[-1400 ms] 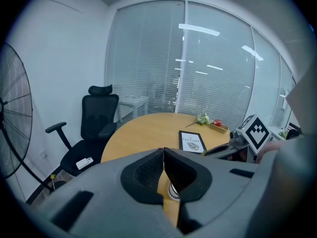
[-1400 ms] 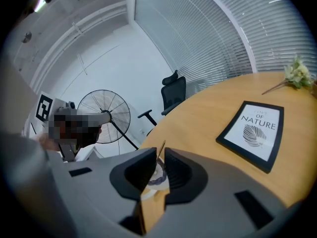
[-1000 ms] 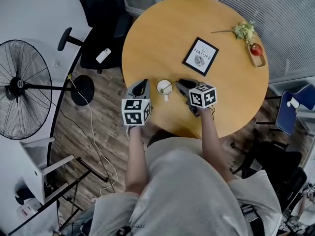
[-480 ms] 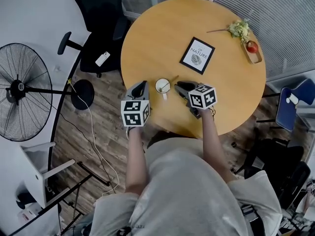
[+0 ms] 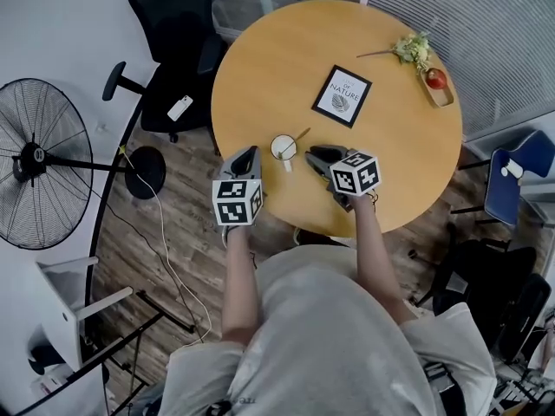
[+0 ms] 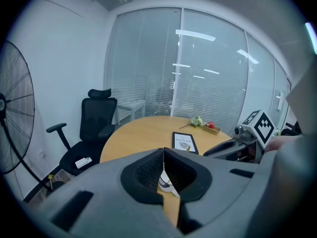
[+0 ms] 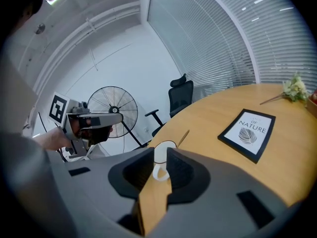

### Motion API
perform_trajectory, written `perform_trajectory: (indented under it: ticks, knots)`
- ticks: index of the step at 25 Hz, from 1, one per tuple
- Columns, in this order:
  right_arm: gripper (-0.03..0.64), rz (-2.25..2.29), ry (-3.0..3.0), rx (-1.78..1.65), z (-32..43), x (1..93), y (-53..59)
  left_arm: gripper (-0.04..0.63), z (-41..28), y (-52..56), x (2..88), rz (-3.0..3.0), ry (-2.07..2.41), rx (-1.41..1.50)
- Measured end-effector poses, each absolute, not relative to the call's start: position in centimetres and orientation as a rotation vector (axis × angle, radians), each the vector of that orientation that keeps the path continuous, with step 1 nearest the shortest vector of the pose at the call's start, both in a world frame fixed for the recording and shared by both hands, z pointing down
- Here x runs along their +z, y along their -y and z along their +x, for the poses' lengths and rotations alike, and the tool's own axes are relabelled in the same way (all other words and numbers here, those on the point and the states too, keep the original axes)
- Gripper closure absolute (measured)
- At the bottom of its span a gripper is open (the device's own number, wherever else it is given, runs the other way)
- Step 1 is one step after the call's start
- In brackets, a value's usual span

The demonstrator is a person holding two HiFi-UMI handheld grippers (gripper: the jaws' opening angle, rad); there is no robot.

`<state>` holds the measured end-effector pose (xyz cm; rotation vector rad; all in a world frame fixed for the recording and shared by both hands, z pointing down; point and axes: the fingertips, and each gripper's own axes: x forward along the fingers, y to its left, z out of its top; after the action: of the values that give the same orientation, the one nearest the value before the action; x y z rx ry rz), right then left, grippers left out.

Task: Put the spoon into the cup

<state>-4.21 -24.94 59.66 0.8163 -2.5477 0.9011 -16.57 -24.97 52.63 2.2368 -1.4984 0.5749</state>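
Observation:
A white cup [image 5: 284, 147] stands near the table's front edge. A wooden spoon [image 5: 298, 136] rests in it, with its handle leaning out over the rim toward the far right. My left gripper [image 5: 250, 155] hangs just left of the cup, over the table's edge, with its jaws shut and holding nothing. My right gripper [image 5: 312, 154] sits just right of the cup, open and empty. In the right gripper view the cup [image 7: 161, 156] shows between the jaws of my right gripper [image 7: 159, 152], and the spoon [image 7: 183, 138] slants up behind it. The left gripper view shows my left gripper [image 6: 163, 151] with a sliver of cup [image 6: 166, 185] below its tips.
A black-framed print [image 5: 341, 95] lies mid-table. Dried flowers [image 5: 411, 48] and a small tray with a red fruit [image 5: 436, 83] lie at the far right. A black office chair [image 5: 178, 24] with a phone [image 5: 180, 107] on it stands at the left, beside a floor fan [image 5: 39, 163].
The spoon's handle now leans out over the cup's rim. My right gripper has drawn back a little toward the person, away from the cup. The left gripper has barely moved.

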Motion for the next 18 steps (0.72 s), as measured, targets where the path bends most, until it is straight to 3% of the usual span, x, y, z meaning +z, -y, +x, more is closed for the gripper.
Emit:
perform_trajectory:
  ticks: [18]
  knots:
    - [0.541,0.889,2.581,0.842,-3.1,57.9,19.7,0.586,-16.4,17.7,52.6,2.200,1.522,0.554]
